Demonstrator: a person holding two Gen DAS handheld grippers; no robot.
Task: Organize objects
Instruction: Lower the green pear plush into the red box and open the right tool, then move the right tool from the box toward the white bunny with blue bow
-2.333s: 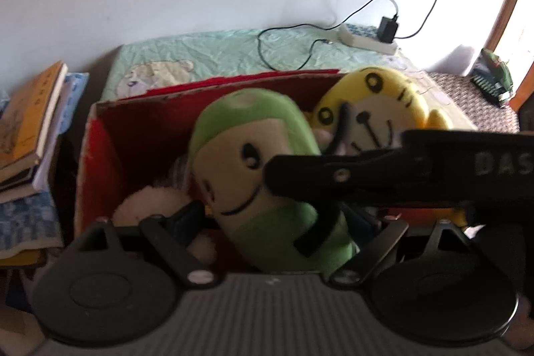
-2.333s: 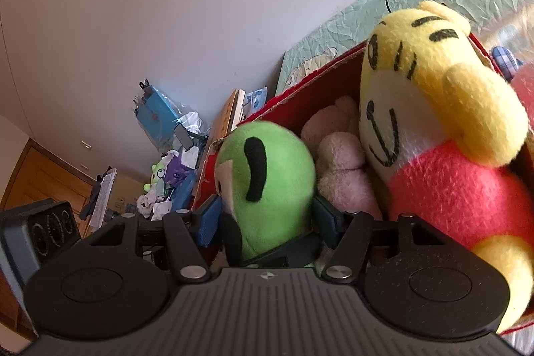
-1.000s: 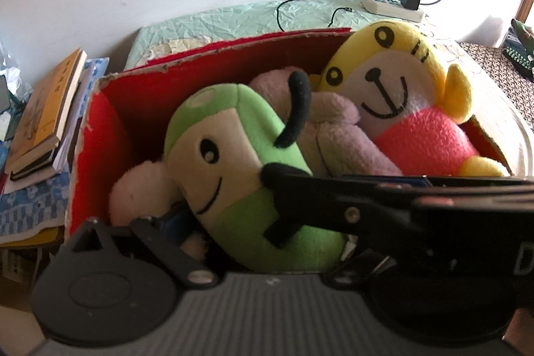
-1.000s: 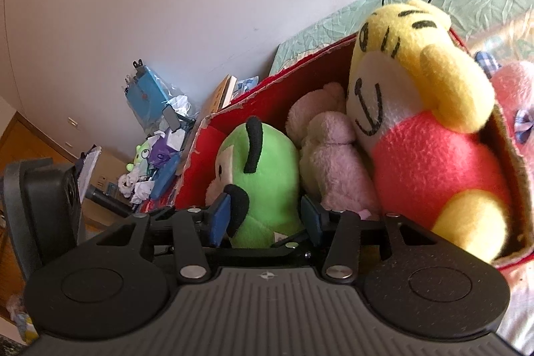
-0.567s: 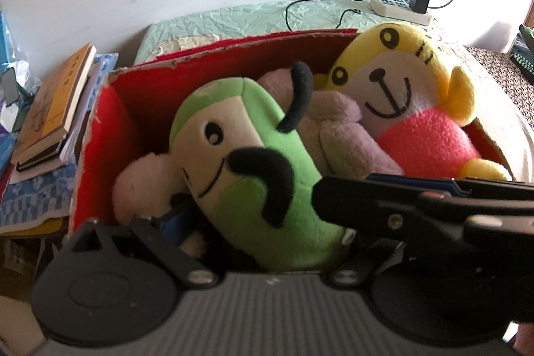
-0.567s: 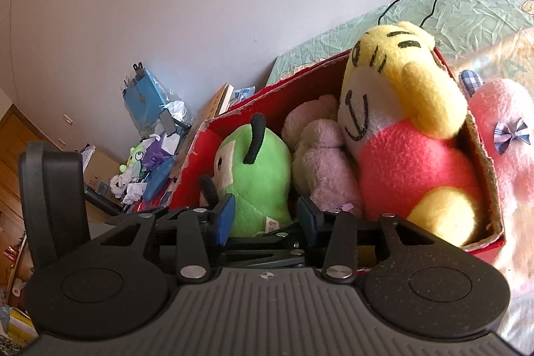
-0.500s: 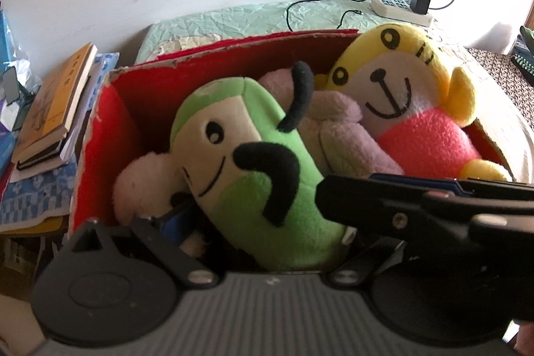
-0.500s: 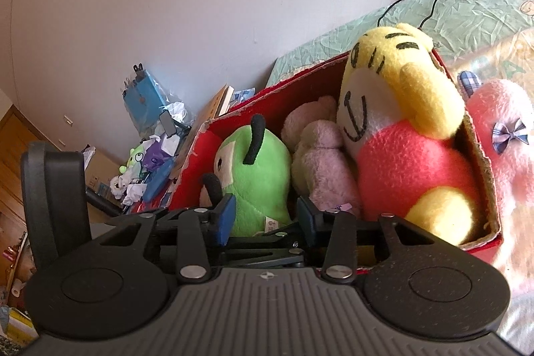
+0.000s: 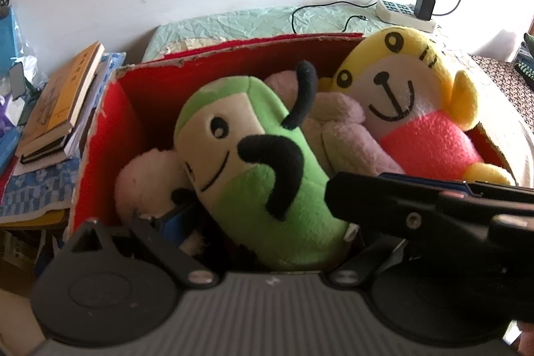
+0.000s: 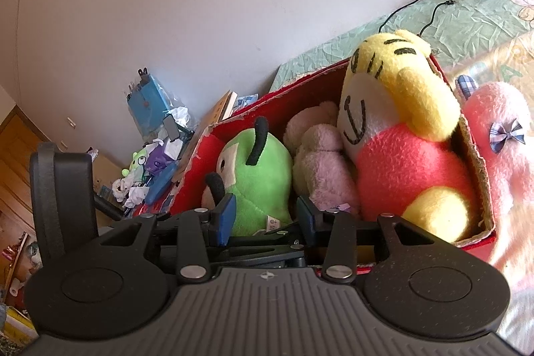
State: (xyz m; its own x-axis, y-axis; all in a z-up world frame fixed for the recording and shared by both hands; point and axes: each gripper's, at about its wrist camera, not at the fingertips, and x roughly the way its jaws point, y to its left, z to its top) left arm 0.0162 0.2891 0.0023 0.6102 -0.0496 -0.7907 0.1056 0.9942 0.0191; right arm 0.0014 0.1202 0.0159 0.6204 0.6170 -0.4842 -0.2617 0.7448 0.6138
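White wall and a crumpled green bedsheet [image 9: 233, 22] fill the background of the left wrist view, where a red cardboard box [image 9: 110, 129] sits on the bed. Inside it, the green plush [image 9: 260, 175] lies between the spread fingers of the left gripper [image 9: 263, 232], which are released around its lower end; whether the pads touch the fabric I cannot tell. Compared with a second ago, the right gripper [image 9: 417, 209] has pulled back from the toy's black arm, so the toy now rests in the box by itself. A pale pink plush [image 9: 340, 135] and a yellow plush [image 9: 410, 109] fill the box's right side; books [image 9: 60, 102] are stacked beyond its left wall. From the right wrist view, the right gripper [image 10: 265, 219] is part-way open with nothing pressed between the pads, and its jaws have just been closing. The green plush [image 10: 257, 169] sits at the box's left end. Little free room remains inside, while another pink toy [image 10: 500, 135] waits just beside the right wall.
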